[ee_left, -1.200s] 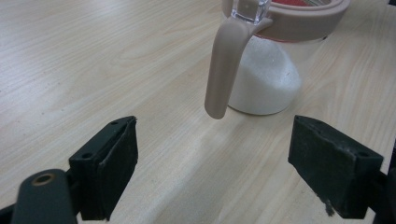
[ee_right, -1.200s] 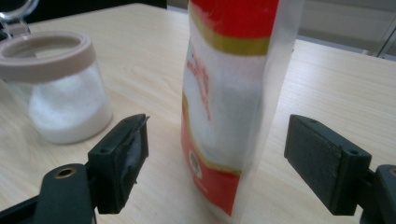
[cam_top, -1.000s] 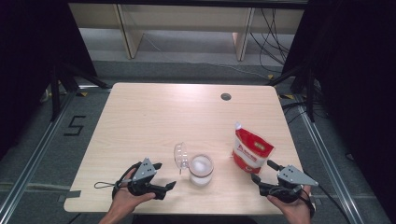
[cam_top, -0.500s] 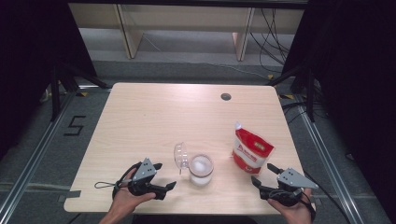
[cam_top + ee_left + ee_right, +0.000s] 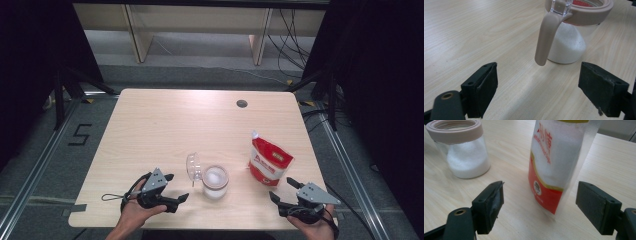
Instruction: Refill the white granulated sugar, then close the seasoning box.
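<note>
While both grippers are waiting at the near edge, items are running near to far:

- Left gripper (image 5: 172,189): resting low at about 7 o'clock on the table (image 5: 165,125), jaws spread wide and grasping nothing; it is aiming at the jar, apparently lining up to steady it or take the lid clasp.
- Right gripper (image 5: 285,191): sitting at about 5 o'clock, jaws likewise released and empty, facing the pouch as if preparing to pick it up.
- Glass jar (image 5: 215,182): standing upright near 6 o'clock between the grippers, partly filled with white granules, its hinged lid (image 5: 194,166) lying swung open to the left so the mouth is staying clear for pouring. The left gripper view is showing the beige clasp (image 5: 545,37) hanging down the jar's side, a detail too small in the high view.
- Red-and-white pouch (image 5: 269,162): standing just beyond the right gripper, near the jar but apart. The right gripper view is revealing white contents through its clear upper panel (image 5: 560,147).
- Dark round hole (image 5: 242,103): lying far off toward 12 o'clock.
</note>
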A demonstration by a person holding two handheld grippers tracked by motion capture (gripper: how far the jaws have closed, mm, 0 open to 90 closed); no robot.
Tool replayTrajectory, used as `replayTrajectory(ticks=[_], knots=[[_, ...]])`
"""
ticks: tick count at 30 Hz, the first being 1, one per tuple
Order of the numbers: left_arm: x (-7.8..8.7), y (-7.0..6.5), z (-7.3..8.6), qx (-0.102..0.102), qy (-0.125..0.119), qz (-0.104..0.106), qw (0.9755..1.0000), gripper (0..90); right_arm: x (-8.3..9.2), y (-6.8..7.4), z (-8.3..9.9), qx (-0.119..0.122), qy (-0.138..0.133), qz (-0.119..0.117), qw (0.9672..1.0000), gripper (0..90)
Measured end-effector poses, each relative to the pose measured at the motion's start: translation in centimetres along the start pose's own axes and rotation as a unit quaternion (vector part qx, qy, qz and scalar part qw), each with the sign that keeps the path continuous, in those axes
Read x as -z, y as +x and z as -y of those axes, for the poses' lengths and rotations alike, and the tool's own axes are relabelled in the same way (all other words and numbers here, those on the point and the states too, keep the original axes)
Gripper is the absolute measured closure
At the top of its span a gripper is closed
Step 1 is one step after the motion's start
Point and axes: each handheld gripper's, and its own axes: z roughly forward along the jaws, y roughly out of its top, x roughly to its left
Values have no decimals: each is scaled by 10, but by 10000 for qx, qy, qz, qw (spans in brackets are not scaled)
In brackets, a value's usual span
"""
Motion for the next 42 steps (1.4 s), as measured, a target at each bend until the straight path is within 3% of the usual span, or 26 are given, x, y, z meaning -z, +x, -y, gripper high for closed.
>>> replayTrajectory(ticks=[6,7,11,12,14,19,21,24,25,27,28,29,32,33,34,37,39,42], knots=[[-1,0,-1,27,-69,46,10000,154,0,0,1,19,29,48,10000,231],[-1,0,-1,21,-10,8,10000,155,0,-2,1,155,-27,63,9999,231],[0,0,-2,31,-3,-25,10000,156,2,0,2,-21,81,89,9999,231],[0,1,-2,21,-14,-2,10000,157,0,-2,2,125,47,52,9999,232],[-1,1,-2,112,-61,-18,9999,164,0,-1,2,67,122,27,9999,232],[2,2,-3,105,1,-54,9999,189,-2,-1,2,84,128,33,9999,234],[5,1,-3,129,-11,-38,9999,281,-2,-1,1,73,139,68,9999,235],[10,2,-5,88,-148,-193,9997,391,-1,2,1,-72,208,100,9997,236],[10,2,-5,88,-148,-193,9997,441,-2,-2,1,226,81,132,9996,236],[12,2,-7,12,-233,-297,9993,548,-3,-2,1,197,82,105,9997,236],[13,1,-8,-23,-271,-282,9992,548,-2,-2,1,163,97,102,9998,236],[14,-1,-9,-62,-359,-260,9990,653,-2,0,2,-2,141,89,9999,236],[16,-4,-11,-137,-352,-318,9988,740,-2,0,2,4,137,96,9999,237],[16,-4,-13,-294,-366,-309,9984,769,-2,0,2,2,133,99,9999,237],[17,-7,-14,-329,-351,-320,9983,831,-3,-1,1,14,123,47,9999,237],[17,-8,-16,-326,-326,-248,9986,880,-3,0,2,-43,173,118,9998,237],[15,-10,-19,-242,-341,-228,9989,890,-4,-2,1,61,130,90,9999,237],[15,-12,-26,-344,-359,-184,9986,892,-5,-1,1,71,116,60,9999,238]])
